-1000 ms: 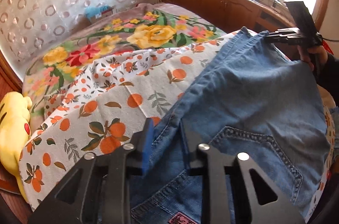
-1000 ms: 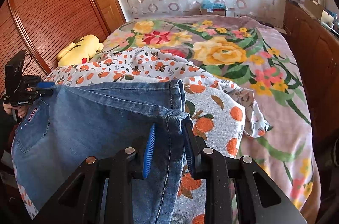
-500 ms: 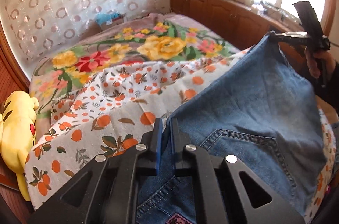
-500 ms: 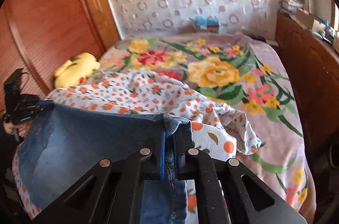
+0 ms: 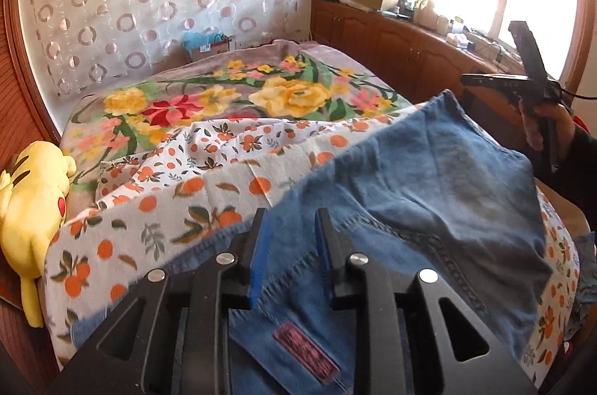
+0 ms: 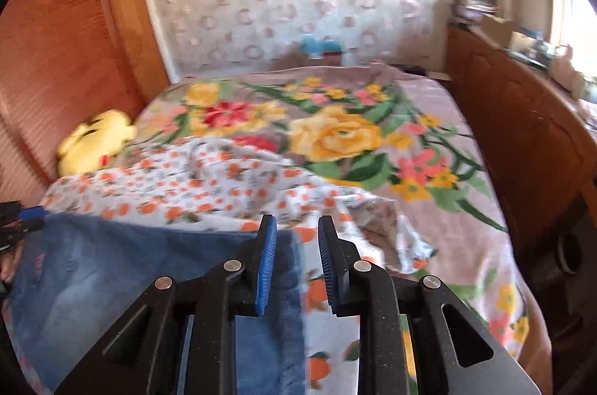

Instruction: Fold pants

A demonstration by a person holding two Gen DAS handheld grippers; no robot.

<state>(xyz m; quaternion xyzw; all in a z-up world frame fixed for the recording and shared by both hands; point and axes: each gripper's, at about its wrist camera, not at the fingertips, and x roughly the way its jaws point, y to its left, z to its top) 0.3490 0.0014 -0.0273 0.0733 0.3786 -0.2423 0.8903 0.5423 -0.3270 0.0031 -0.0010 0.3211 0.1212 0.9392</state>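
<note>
Blue denim pants lie on the orange-print sheet at the near end of the bed, a back pocket and a dark label facing up. My left gripper is open just above the waistband, holding nothing. In the right wrist view the pants lie at lower left, and my right gripper is open over their corner, empty. The right gripper also shows in the left wrist view, raised above the pants' far corner. The left gripper shows at the left edge of the right wrist view.
A floral blanket covers the far bed. A yellow plush toy lies at the left edge against wooden panelling. Wooden cabinets with clutter run along the right under a bright window.
Both grippers were shut on the pants half a second ago and have opened. The pants have dropped flat onto the sheet, and both grippers have lifted away slightly.
</note>
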